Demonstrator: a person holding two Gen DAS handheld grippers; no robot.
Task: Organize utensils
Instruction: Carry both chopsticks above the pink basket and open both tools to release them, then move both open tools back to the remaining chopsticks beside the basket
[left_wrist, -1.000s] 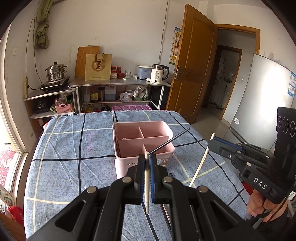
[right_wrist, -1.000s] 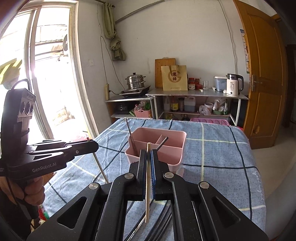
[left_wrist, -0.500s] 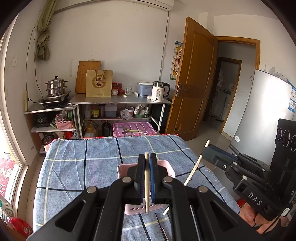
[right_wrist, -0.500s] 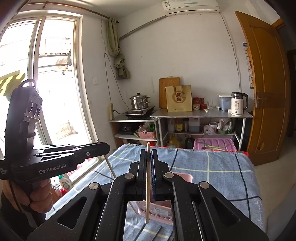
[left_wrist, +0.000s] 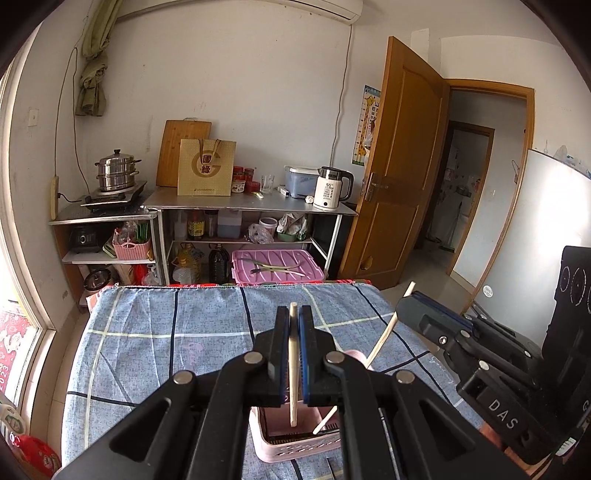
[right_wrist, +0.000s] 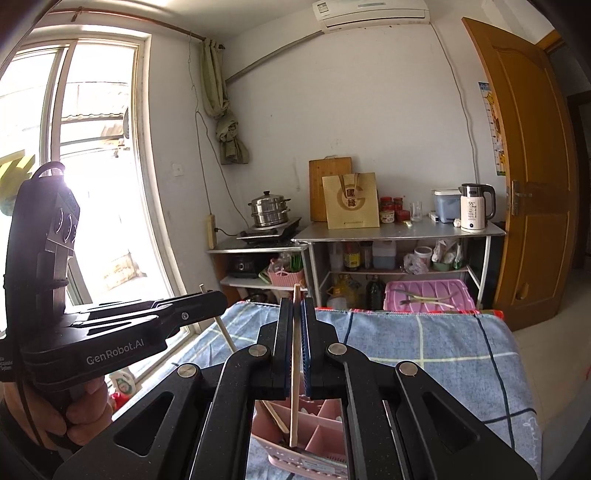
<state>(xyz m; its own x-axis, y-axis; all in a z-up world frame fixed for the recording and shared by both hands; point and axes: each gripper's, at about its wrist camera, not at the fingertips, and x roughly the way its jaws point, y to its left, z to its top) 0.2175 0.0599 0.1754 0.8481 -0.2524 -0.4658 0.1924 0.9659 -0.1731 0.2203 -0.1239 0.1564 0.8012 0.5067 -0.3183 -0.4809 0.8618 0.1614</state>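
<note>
A table (left_wrist: 155, 354) under a blue checked cloth (right_wrist: 424, 343) fills the lower part of both views, with a metal shelf (left_wrist: 251, 201) against the far wall behind it and a brown door (left_wrist: 399, 158) standing open to the right. On the shelf sit a steamer pot (left_wrist: 115, 170), a paper bag (left_wrist: 207, 168) and a white kettle (left_wrist: 330, 188); a pink bin (left_wrist: 275, 264) stands on the floor beside the lower rack.

Both grippers hang above the near end of the table, close side by side. The left gripper (left_wrist: 294, 317) has its jaws pressed together on a pale chopstick (left_wrist: 292, 365), held roughly upright with its lower tip over a pink caddy (left_wrist: 295, 443) that sits on the cloth directly below. The right gripper (right_wrist: 294, 310) is likewise clamped on a second chopstick (right_wrist: 294, 369), also near upright, with its lower end over the caddy's divided compartments (right_wrist: 321, 424); which compartment it is above cannot be told.

In the left wrist view the right gripper (left_wrist: 410, 306) appears at the right edge, its chopstick (left_wrist: 384, 338) slanting down towards the caddy. In the right wrist view the left gripper (right_wrist: 212, 301) shows at the left with a hand (right_wrist: 55, 421) around its grip.

A further chopstick (right_wrist: 275, 415) lies slanted inside the caddy.
</note>
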